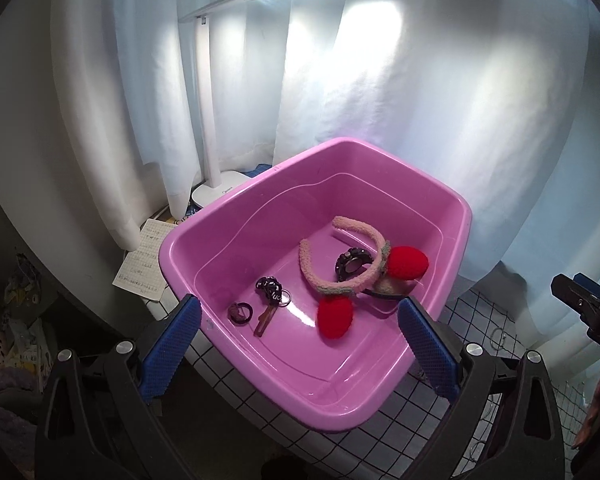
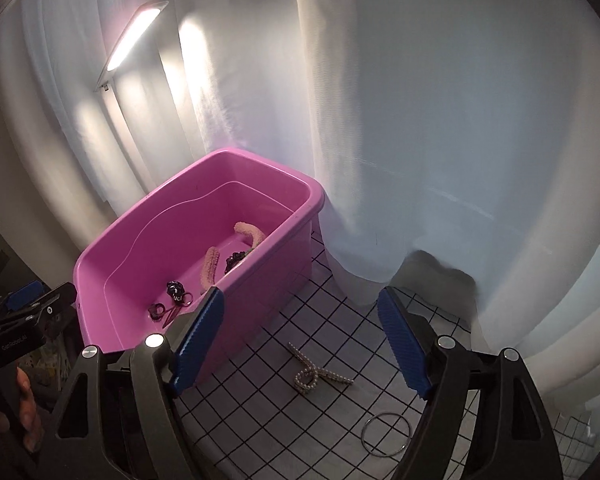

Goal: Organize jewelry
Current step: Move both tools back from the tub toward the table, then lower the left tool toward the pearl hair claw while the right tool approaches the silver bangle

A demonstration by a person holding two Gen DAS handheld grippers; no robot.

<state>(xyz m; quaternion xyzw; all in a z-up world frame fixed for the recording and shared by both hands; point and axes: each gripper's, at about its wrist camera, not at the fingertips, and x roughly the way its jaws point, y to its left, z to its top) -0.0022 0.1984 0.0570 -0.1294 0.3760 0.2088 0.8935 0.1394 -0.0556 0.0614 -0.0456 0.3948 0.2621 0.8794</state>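
Note:
A pink plastic tub (image 1: pixel 220 204) stands on a grid-patterned cloth. In it lie a fuzzy pink headband (image 1: pixel 306 268) with red strawberry ears (image 1: pixel 408 262), a black beaded bracelet (image 1: pixel 350 264), a key on a ring (image 1: pixel 266 314) and a small dark ring (image 1: pixel 240 312). My left gripper (image 1: pixel 300 336) hangs open over the tub's near corner, holding nothing. My right gripper (image 2: pixel 300 340) is open and empty beside the tub (image 2: pixel 140 208), above a pearl strand (image 2: pixel 320 372) and a metal bangle (image 2: pixel 386 434) that lie on the cloth.
A lit white desk lamp (image 1: pixel 210 120) stands behind the tub, with a sheet of paper (image 1: pixel 144 260) to its left. White curtains close off the back and right. The table edge runs just left of the tub.

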